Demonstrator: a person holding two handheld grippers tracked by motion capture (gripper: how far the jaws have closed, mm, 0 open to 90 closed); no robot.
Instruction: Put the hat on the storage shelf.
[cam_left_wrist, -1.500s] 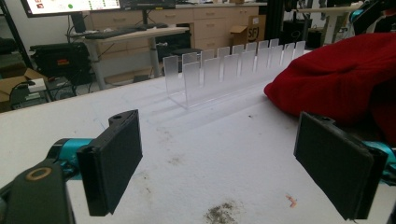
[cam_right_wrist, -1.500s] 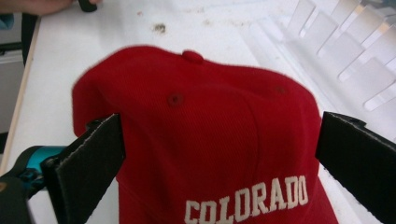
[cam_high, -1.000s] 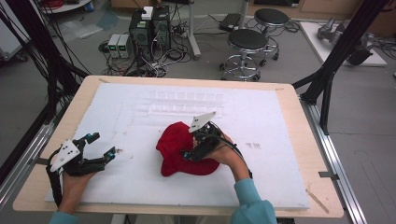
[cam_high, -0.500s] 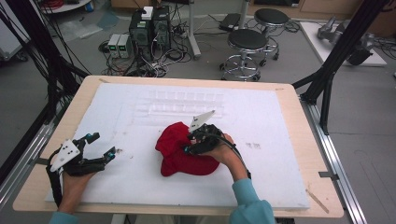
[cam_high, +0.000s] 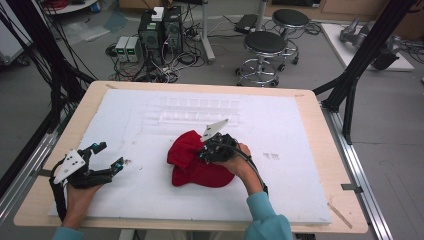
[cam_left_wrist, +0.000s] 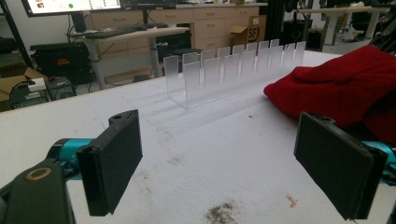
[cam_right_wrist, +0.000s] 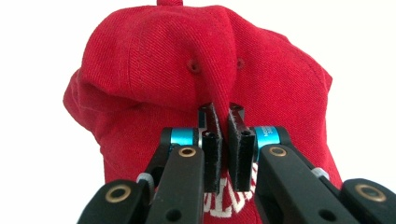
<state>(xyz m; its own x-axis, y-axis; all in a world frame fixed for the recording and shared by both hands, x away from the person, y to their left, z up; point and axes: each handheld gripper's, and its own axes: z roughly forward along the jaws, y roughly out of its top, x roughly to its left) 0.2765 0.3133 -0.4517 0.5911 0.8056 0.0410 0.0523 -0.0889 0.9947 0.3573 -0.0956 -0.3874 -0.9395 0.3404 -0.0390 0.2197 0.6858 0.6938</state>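
Right gripper (cam_right_wrist: 223, 140) jaws just closed, pinching cap (cam_right_wrist: 205, 70) crown fold for my lift; left gripper (cam_left_wrist: 224, 172) spread, idle beside cap.

Red cap (cam_right_wrist: 196, 74) with white embroidered lettering, pinched by black right gripper (cam_right_wrist: 223, 135) with blue fittings, on white foam board (cam_high: 300, 130) framed by pale wooden table (cam_high: 340, 165); clear slotted rack (cam_left_wrist: 233, 65).

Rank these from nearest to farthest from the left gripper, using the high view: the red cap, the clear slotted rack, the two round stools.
1. red cap: on the white mat, to the right of the left gripper.
2. clear slotted rack: farther back on the mat.
3. round stools: on the floor beyond the table.
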